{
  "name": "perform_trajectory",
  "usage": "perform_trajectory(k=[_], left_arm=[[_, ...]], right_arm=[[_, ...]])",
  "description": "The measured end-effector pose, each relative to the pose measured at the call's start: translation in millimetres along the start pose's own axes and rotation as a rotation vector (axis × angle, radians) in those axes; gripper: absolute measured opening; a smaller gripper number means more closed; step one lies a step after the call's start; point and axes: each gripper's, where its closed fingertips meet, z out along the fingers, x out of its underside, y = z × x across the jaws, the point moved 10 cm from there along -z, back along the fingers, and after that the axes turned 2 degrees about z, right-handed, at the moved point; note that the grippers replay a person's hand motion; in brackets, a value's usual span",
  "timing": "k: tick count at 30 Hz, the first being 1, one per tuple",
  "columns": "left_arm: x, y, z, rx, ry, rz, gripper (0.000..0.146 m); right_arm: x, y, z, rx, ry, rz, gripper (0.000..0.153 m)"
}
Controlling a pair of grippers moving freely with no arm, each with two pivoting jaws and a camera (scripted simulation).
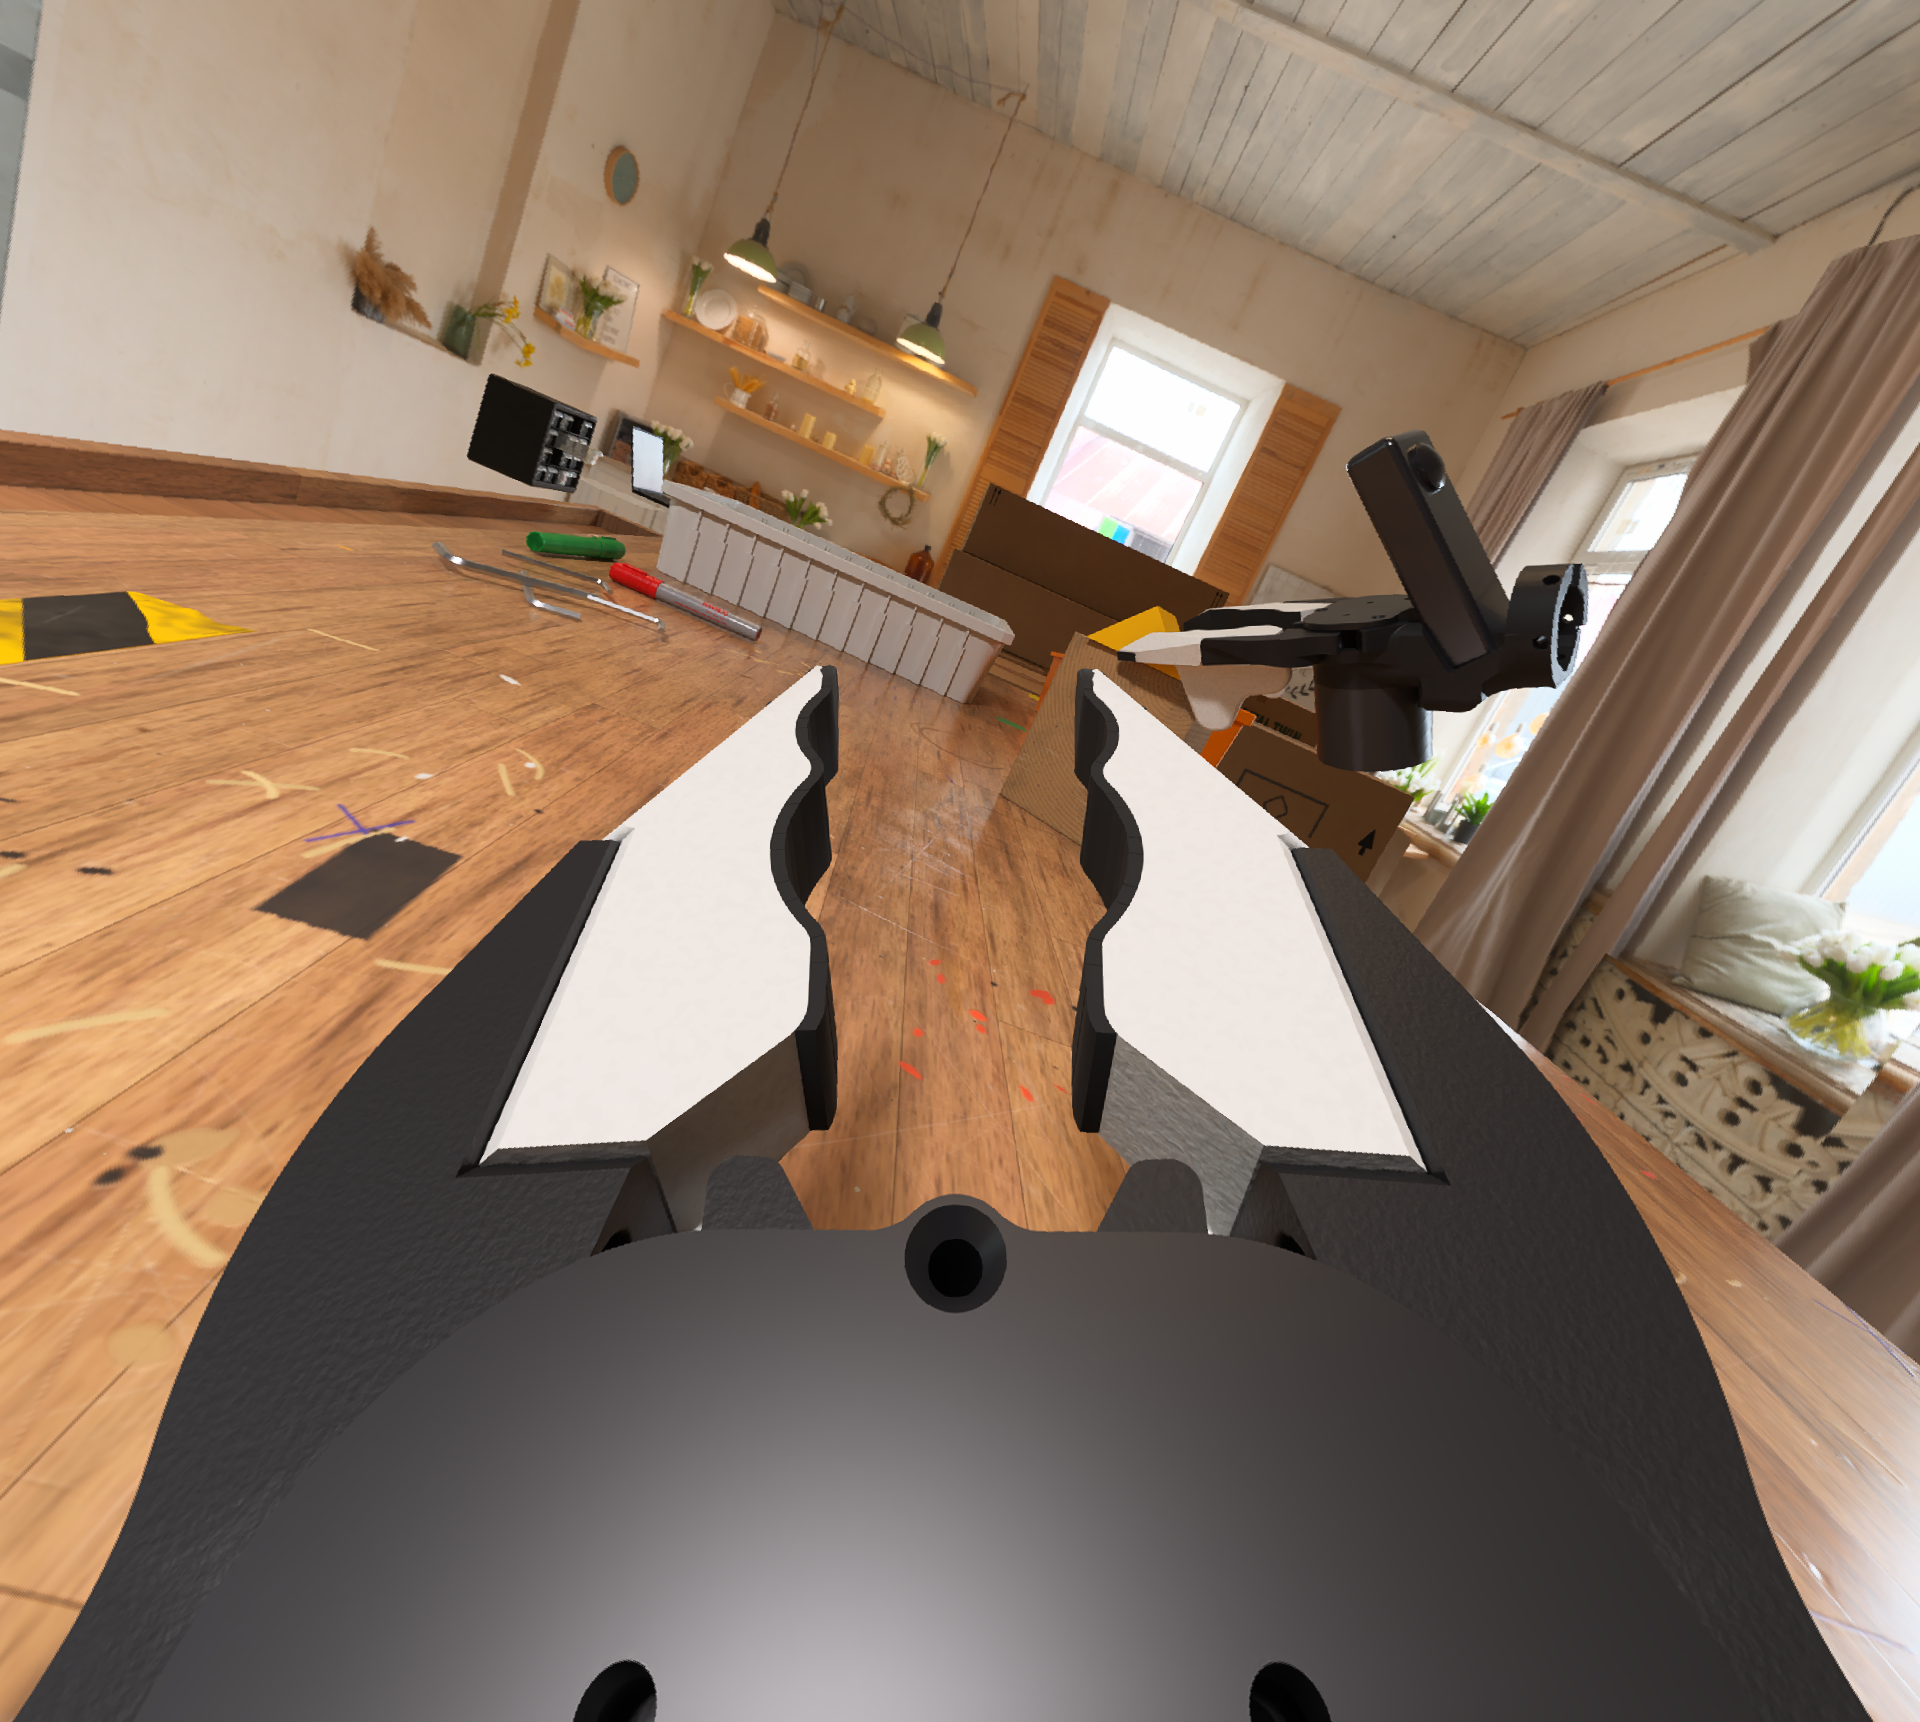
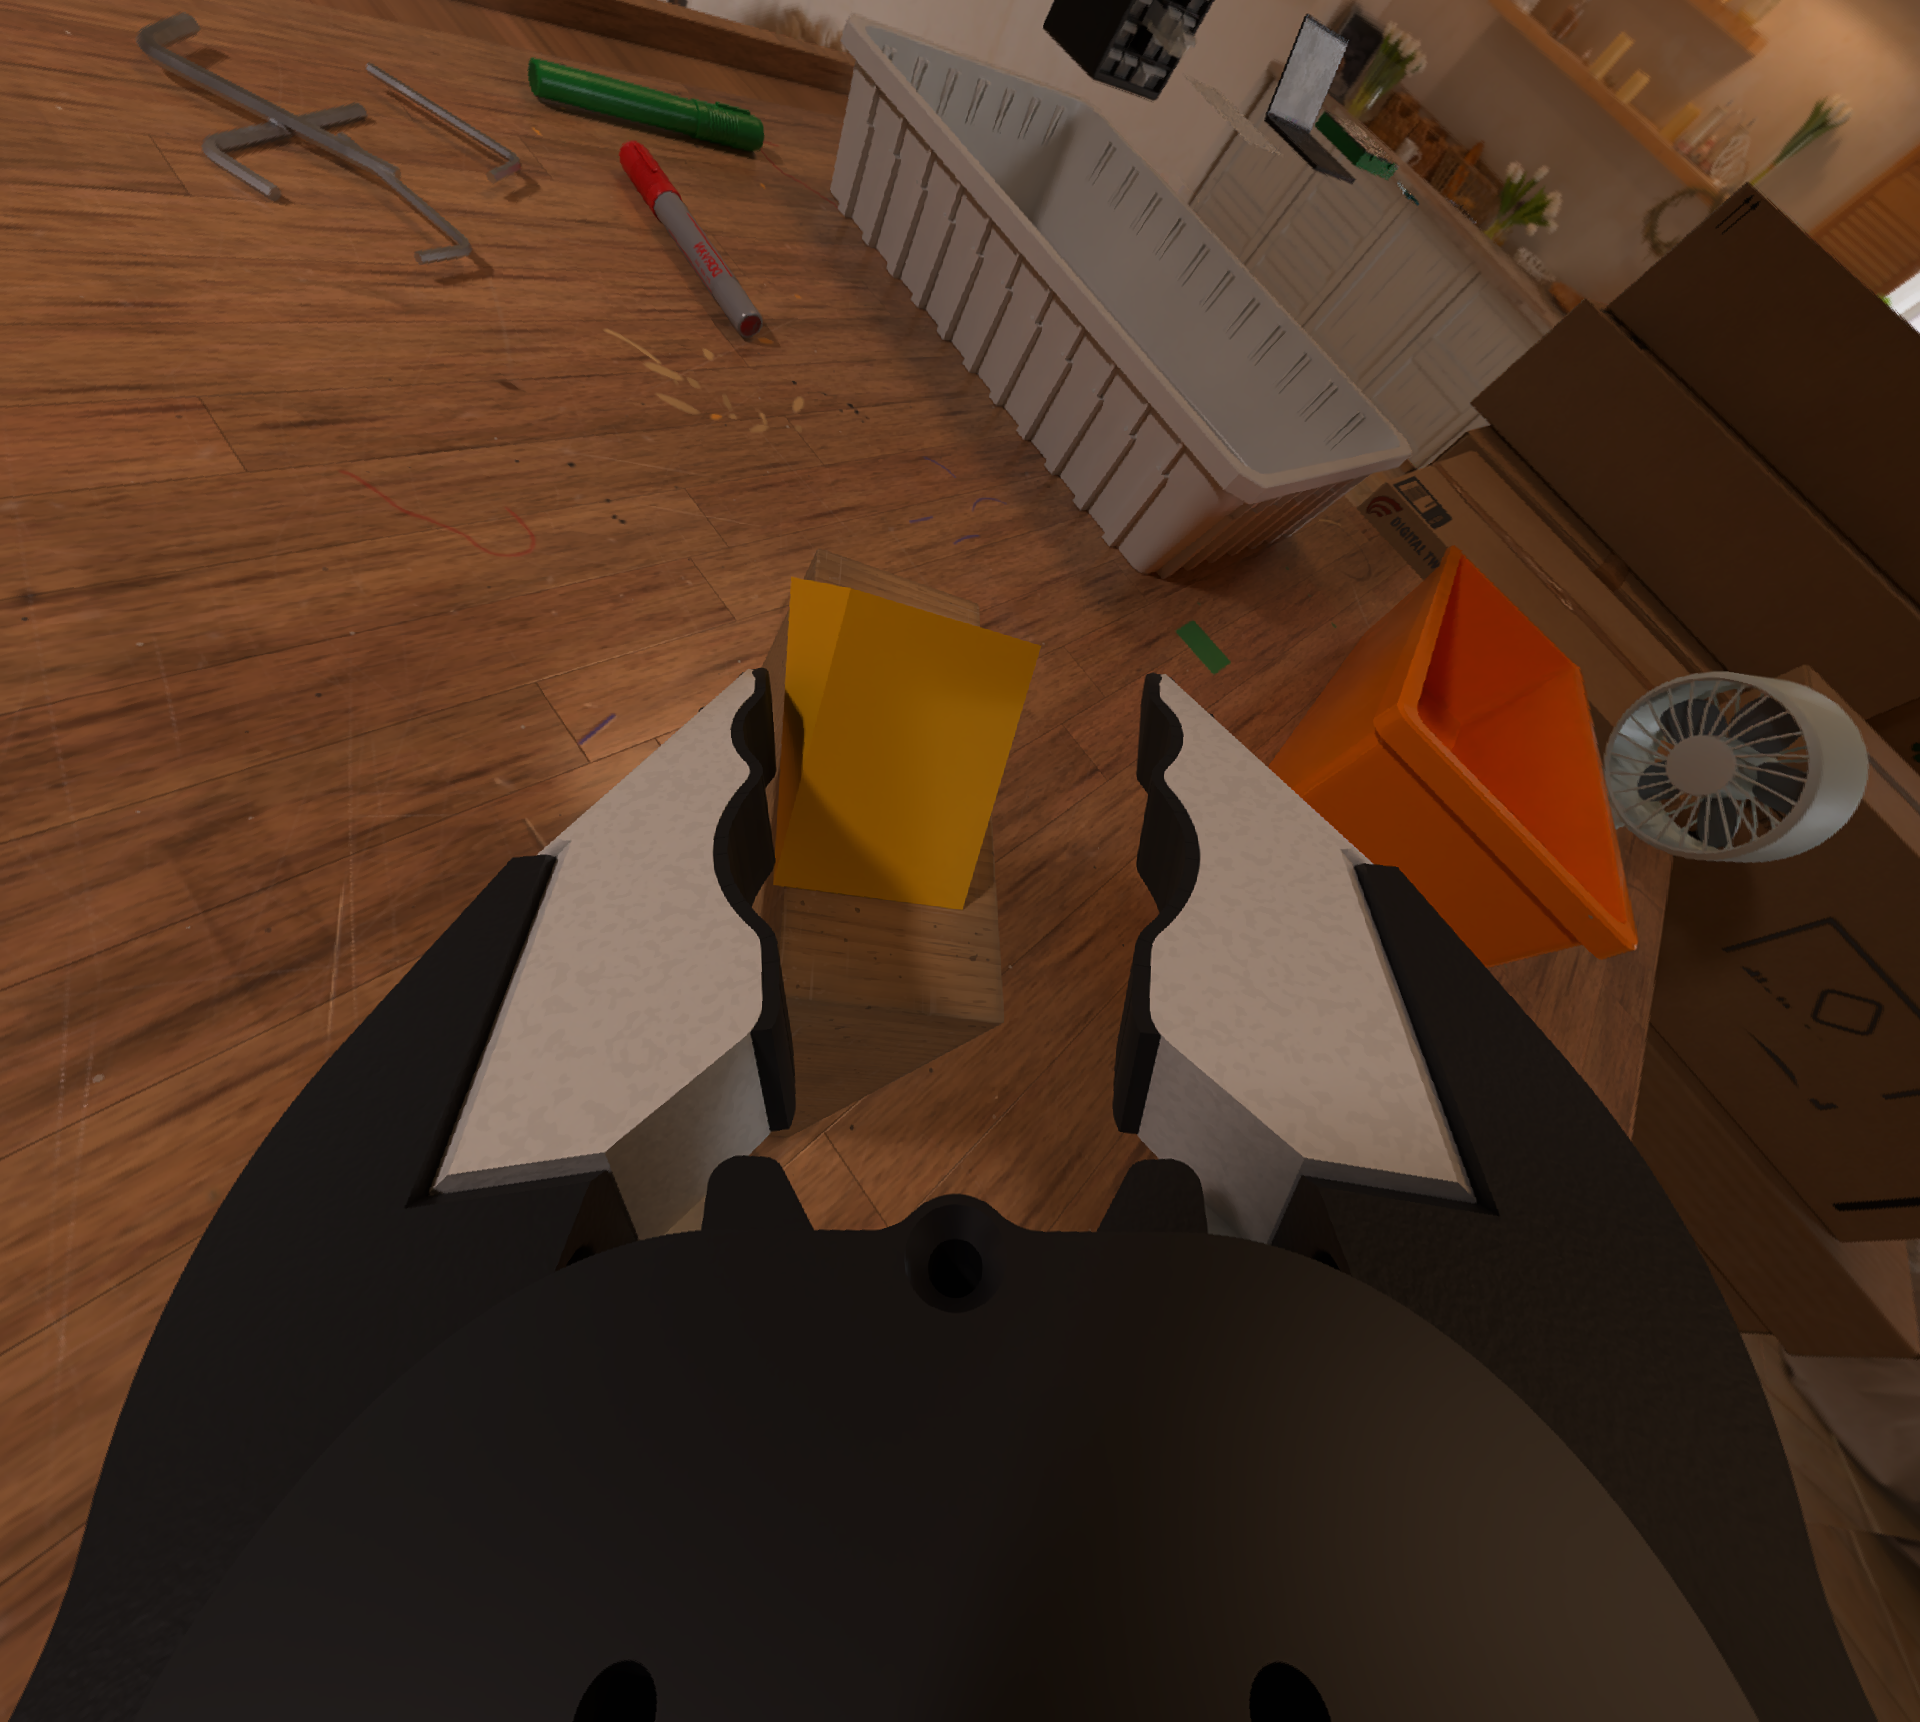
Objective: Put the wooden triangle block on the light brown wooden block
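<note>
The yellow wooden triangle block (image 2: 904, 758) rests on the light brown wooden block (image 2: 894, 955) on the wooden table. My right gripper (image 2: 956, 685) is open, with its jaws on either side of the triangle block. Its left finger (image 2: 665, 924) is close against the block's side and the right finger stands apart from it. In the left wrist view the triangle block (image 1: 1138, 628) shows on the light brown block (image 1: 1044, 758) under the right gripper (image 1: 1132, 652). My left gripper (image 1: 956, 685) is open and empty, low over the table, short of the blocks.
A white ribbed bin (image 2: 1122, 301) stands behind the blocks. An orange bin (image 2: 1486, 768), a small fan (image 2: 1725, 768) and cardboard boxes (image 2: 1766, 384) are on the right. A green marker (image 2: 644, 103), a red marker (image 2: 691, 238) and hex keys (image 2: 312, 134) lie at the far left.
</note>
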Motion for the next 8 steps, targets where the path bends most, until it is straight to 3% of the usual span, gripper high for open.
perform_trajectory(k=[8], left_arm=[[0.3,0.1,0.7,0.001,0.005,0.001,0.046]], right_arm=[[-8.7,15.9,-10.4,-0.061,-0.097,-0.018,0.069]])
